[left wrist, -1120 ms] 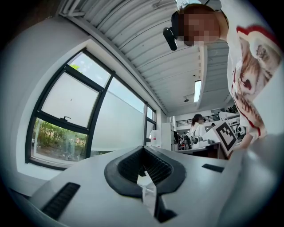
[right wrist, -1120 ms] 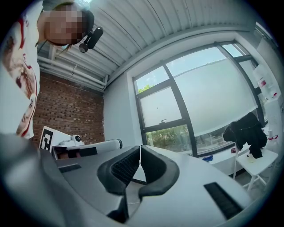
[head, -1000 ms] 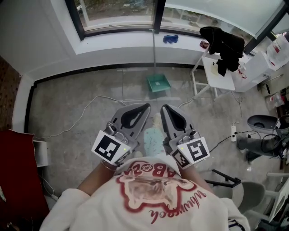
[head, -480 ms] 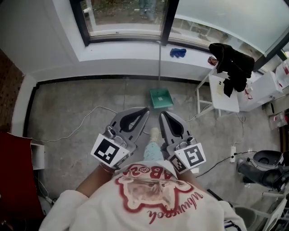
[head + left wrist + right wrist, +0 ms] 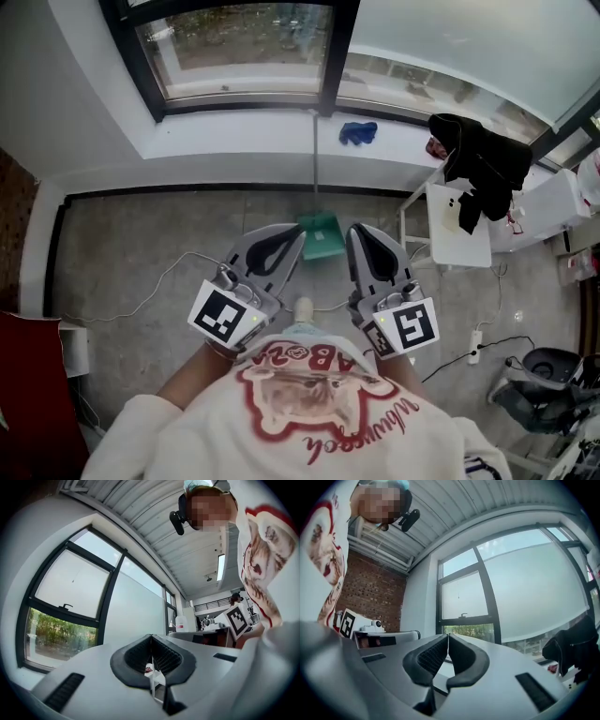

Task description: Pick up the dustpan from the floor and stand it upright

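Grey concrete floor (image 5: 122, 234), green dustpan (image 5: 322, 239) near the wall, white cable (image 5: 161, 277), power strip (image 5: 474, 345).

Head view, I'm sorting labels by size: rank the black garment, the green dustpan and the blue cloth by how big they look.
1. black garment
2. green dustpan
3. blue cloth, which lies farther from the camera, so its true size is unsure.

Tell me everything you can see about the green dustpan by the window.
The dustpan has a teal-green pan, plastic by its look, and a long thin handle running toward the window sill. It sits on the grey floor below that sill, ahead of the person. Whether the handle stands upright or lies flat cannot be told. The left tool and right tool are shut and empty; neither holds it.
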